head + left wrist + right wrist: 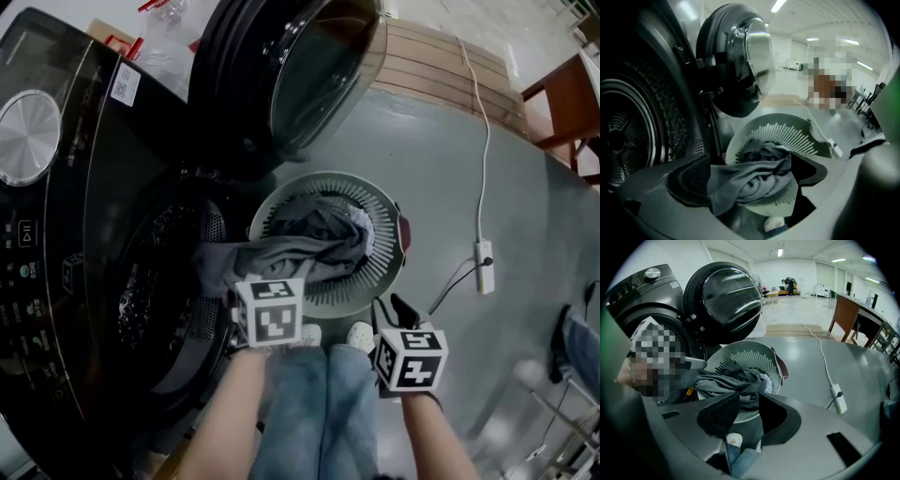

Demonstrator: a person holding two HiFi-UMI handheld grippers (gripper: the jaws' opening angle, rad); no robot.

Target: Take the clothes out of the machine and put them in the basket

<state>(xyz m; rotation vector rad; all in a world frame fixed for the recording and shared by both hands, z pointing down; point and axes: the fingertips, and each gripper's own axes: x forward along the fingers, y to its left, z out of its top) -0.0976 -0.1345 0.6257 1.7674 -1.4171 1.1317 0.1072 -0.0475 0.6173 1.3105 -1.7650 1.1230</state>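
A pale round laundry basket (375, 202) stands on the floor in front of the open washing machine (84, 234). A heap of grey clothes (314, 239) fills it, and one grey piece trails over the rim toward the machine's opening (159, 281). My left gripper (751, 164) hangs over that trailing piece with its jaws wide apart; the cloth (750, 180) lies between the pads, which do not press on it. My right gripper (749, 397) is on the near side of the basket (754, 350), its jaws a narrow gap apart with nothing in them.
The machine's round door (300, 66) stands swung open above the basket. A white power strip (484, 266) and its cable lie on the floor to the right. A brown wooden table (572, 103) is at far right. The person's shoes (361, 335) are just below the basket.
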